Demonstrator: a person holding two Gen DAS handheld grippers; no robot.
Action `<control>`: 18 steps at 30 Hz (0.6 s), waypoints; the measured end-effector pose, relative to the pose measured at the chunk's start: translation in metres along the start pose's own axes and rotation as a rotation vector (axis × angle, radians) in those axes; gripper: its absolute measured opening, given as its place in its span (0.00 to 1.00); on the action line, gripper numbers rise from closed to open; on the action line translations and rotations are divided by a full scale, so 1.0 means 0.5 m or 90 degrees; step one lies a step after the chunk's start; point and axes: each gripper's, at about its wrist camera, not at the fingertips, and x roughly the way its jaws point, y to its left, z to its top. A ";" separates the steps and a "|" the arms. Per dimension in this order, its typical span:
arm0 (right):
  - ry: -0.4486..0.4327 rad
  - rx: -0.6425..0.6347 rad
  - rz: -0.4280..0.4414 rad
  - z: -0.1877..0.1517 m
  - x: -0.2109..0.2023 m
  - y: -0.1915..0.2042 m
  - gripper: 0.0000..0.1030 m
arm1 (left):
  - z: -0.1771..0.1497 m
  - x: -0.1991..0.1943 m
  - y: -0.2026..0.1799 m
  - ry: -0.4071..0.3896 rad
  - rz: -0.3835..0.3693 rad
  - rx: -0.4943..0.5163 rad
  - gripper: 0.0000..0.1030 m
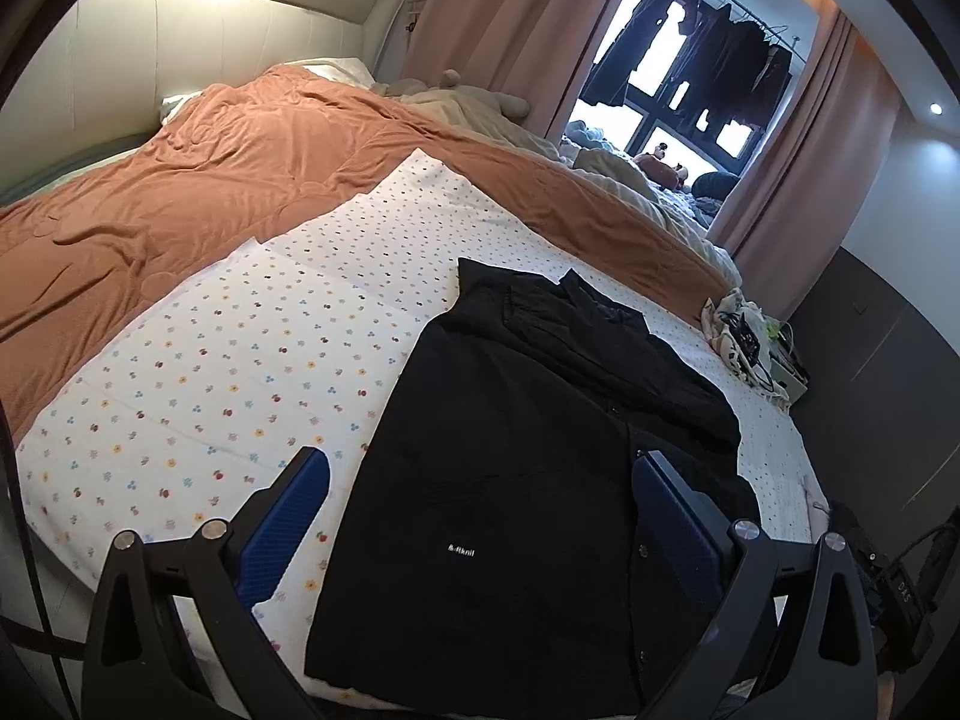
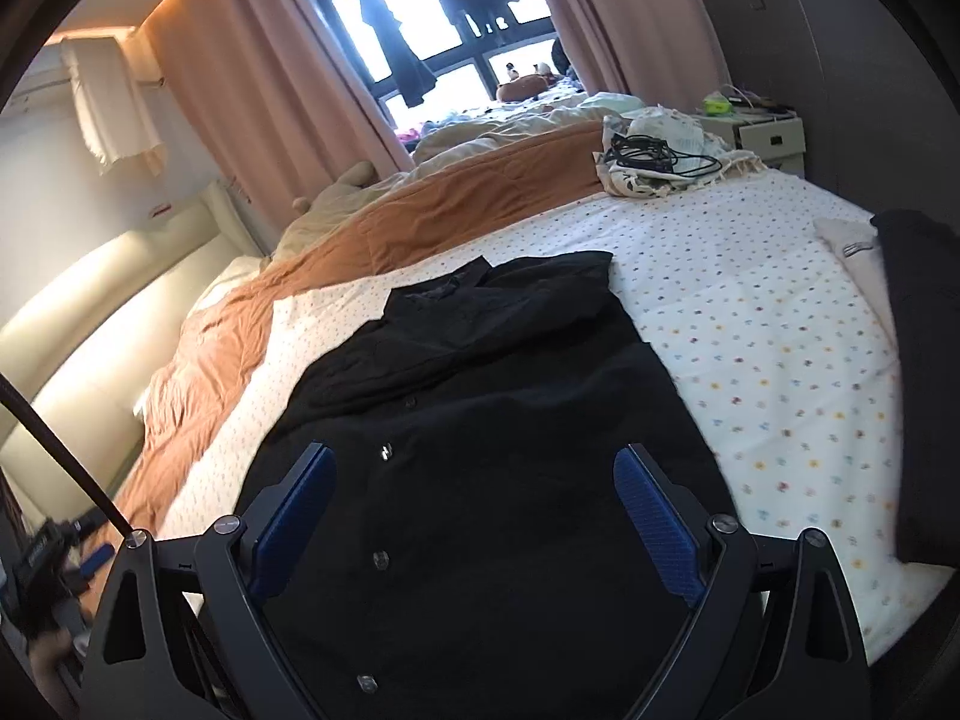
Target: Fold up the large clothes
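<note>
A large black button-up shirt (image 1: 516, 468) lies on the white flower-print sheet (image 1: 228, 360), collar away from me, sleeves folded in over the body. It has a small white logo near the hem. My left gripper (image 1: 480, 468) is open and empty, held above the shirt's lower left part. In the right wrist view the same shirt (image 2: 480, 420) lies with its button row facing up. My right gripper (image 2: 474, 480) is open and empty above the shirt's lower part.
An orange quilt (image 1: 210, 180) covers the far side of the bed. A cloth bundle with black cables (image 2: 660, 162) sits at the far right corner beside a white nightstand (image 2: 768, 132). Another dark garment (image 2: 924, 390) lies at the bed's right edge. Pink curtains (image 2: 252, 78) frame a window.
</note>
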 end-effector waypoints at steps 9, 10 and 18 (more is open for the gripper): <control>0.007 -0.022 -0.009 -0.037 -0.151 -0.066 0.91 | -0.064 -0.082 0.072 0.019 -0.002 -0.010 1.00; 0.011 -0.022 -0.012 -0.041 -0.157 -0.071 0.91 | -0.071 -0.088 0.078 0.021 -0.002 -0.011 1.00; 0.053 0.018 -0.012 -0.078 -0.224 -0.132 0.91 | -0.126 -0.104 0.133 0.056 -0.011 -0.043 0.87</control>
